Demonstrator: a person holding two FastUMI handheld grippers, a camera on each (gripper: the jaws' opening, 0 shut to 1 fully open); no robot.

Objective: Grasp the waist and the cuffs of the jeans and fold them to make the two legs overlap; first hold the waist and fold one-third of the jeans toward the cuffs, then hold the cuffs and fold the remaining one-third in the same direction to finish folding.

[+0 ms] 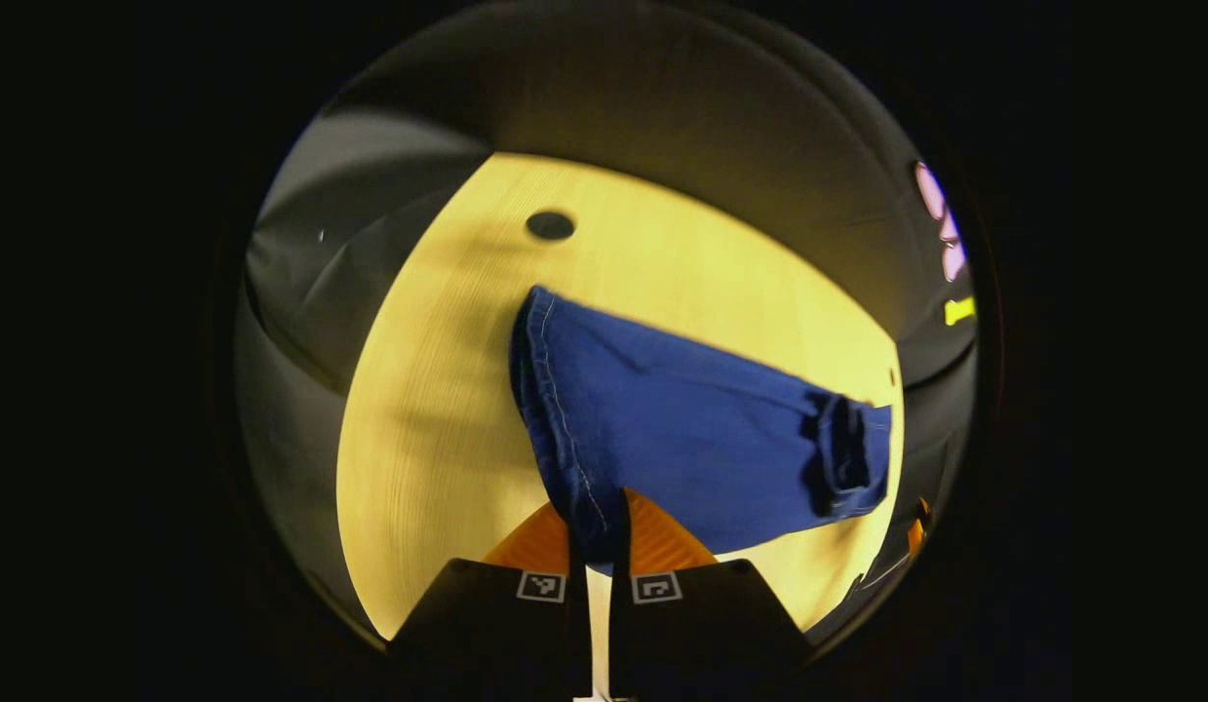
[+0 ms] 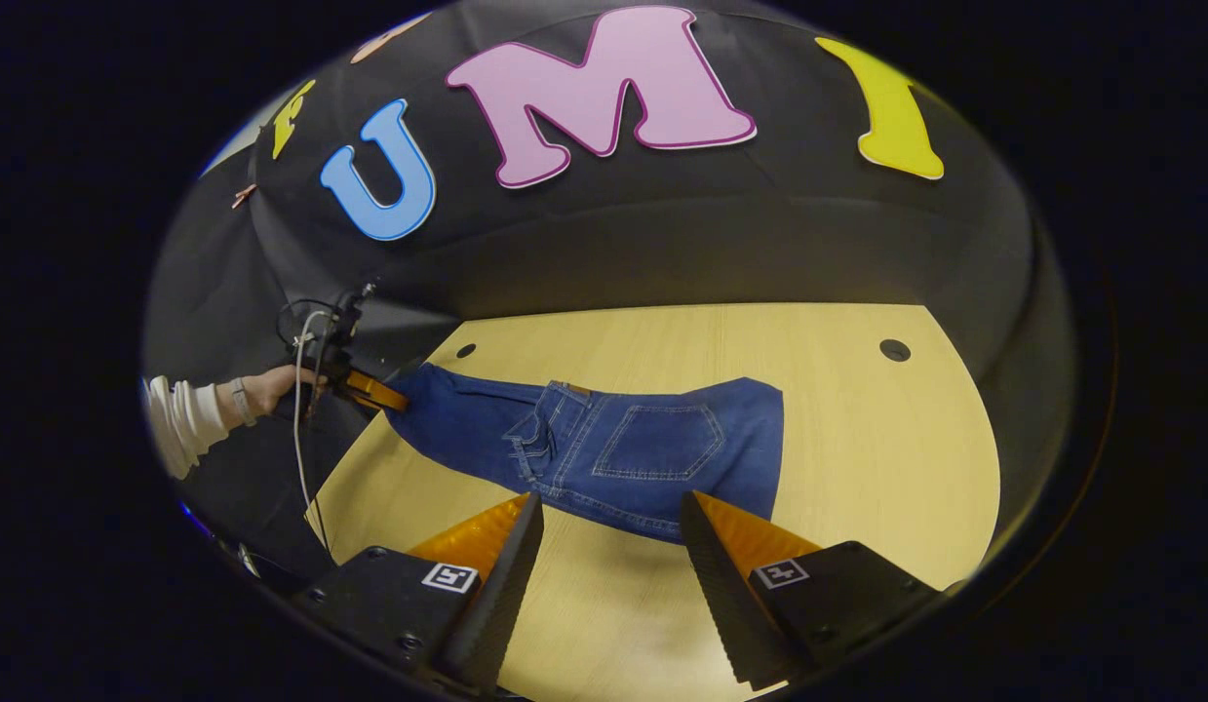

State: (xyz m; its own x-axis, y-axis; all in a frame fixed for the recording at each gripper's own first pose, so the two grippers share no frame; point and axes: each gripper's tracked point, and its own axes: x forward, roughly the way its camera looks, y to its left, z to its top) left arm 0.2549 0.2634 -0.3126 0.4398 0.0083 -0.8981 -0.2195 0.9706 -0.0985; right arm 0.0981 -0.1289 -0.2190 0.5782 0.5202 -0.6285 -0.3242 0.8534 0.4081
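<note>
One gripper (image 1: 598, 531) pinches jeans (image 2: 604, 444) — lengthwise across table (image 2: 857, 439).

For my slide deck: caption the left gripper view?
Left hand-held gripper pinches blue jeans above the wooden table.

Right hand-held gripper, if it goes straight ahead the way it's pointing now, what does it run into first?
Most likely the jeans. The right hand-held gripper is open and empty above the wooden table, and the seat with the back pocket lies directly ahead between its fingers. Depth is hard to judge through the fisheye.
</note>
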